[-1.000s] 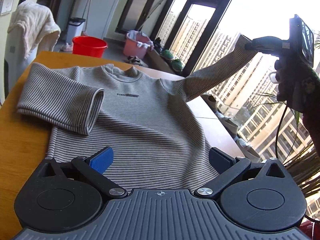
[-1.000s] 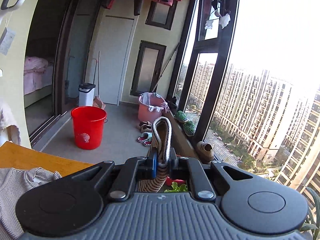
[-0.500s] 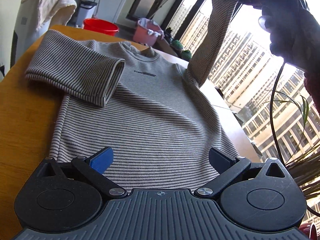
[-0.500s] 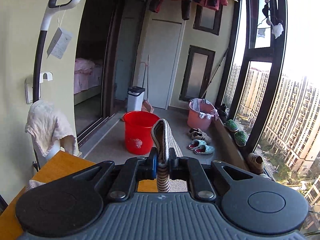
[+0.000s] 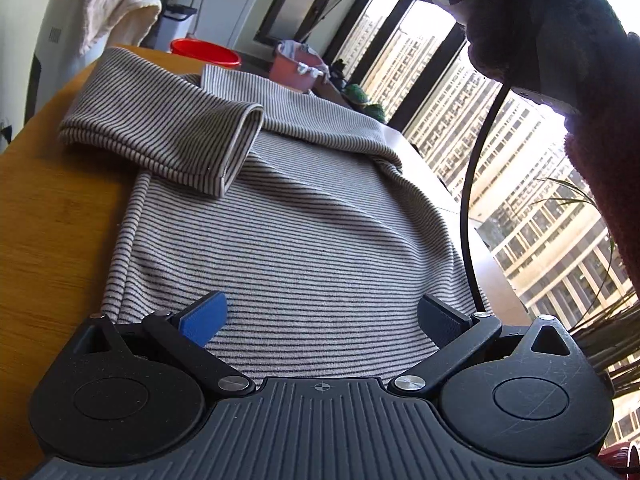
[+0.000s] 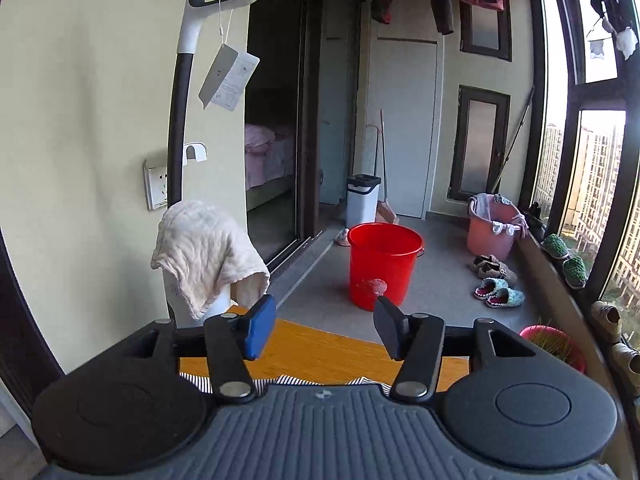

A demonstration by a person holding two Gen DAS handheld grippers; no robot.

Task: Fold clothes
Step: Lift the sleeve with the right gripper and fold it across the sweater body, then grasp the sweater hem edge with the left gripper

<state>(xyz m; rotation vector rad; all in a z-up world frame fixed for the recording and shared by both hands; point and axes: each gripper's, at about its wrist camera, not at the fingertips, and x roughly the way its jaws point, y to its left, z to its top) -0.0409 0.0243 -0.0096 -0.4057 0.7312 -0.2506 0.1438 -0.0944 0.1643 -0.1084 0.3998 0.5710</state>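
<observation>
A wooden table [image 5: 52, 216] with a rounded edge is seen, covered across its middle by a striped long-sleeved shirt [image 5: 304, 232] laid flat, both sleeves folded over its chest. Bare wood is shown beyond the collar.

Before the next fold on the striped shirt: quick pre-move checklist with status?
1. Right gripper empty: ok, jaws apart with nothing between them.
2. Left gripper empty: ok, open over the hem of the striped shirt.
3. Both sleeves folded in: ok, the left sleeve and the right sleeve both lie across the chest.
4. Body flat: not ok, diagonal wrinkles run from the right shoulder.
5. Hem corners visible for a grasp: cannot tell, the gripper body hides them.
6. Shirt fully on the table: cannot tell, its right edge runs close to the table edge.
</observation>
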